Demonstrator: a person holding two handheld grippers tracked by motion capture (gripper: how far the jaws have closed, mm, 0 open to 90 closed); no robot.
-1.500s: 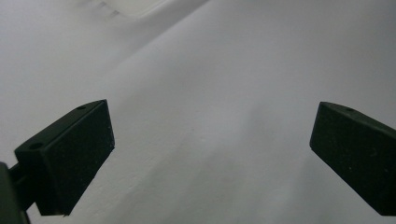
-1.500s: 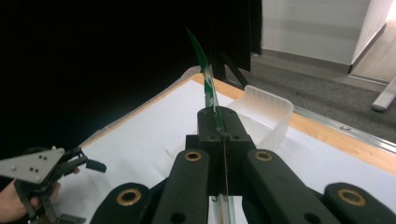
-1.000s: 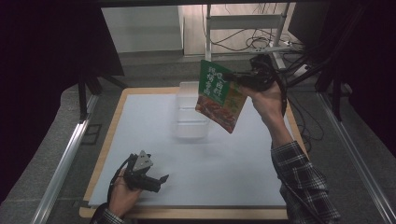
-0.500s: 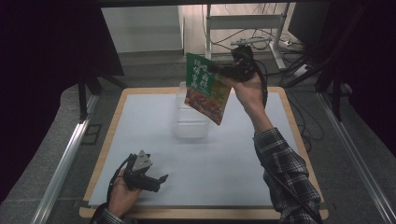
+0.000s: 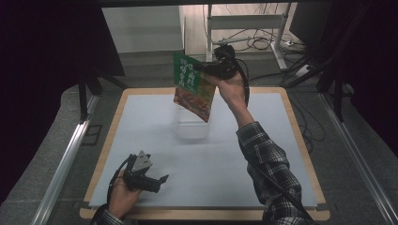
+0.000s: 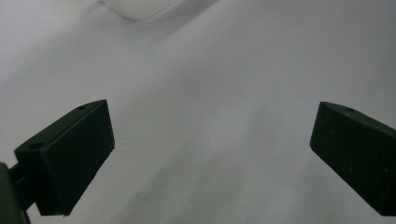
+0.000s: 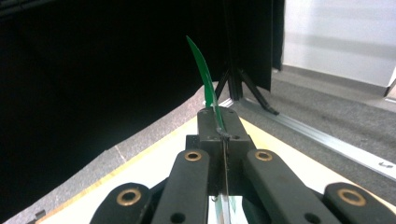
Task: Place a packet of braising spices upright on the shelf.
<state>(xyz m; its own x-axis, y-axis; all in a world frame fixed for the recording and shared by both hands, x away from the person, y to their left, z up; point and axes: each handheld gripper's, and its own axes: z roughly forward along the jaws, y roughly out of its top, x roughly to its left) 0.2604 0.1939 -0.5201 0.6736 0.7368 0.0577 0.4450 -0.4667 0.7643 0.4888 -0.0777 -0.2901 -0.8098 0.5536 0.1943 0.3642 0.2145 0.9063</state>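
The pouch (image 5: pixel 193 87) hangs in the air above the far middle of the mat (image 5: pixel 225 154), pinched by its upper edge in the right gripper (image 5: pixel 206 69), whose jaws are closed flat on the green film (image 7: pixel 205 79). Directly beneath it stands a clear tub (image 5: pixel 190 126), so the step in hand looks like carrying the pouch over to drop it in. The next move probably calls for lowering it until its bottom corner clears the tub's rim, then opening the jaws. The left gripper (image 5: pixel 157 180) rests low at the near left of the mat, jaws spread wide and empty, well apart from the tub. The mat around the tub is bare, with room on every side before the wooden border (image 5: pixel 291 117).
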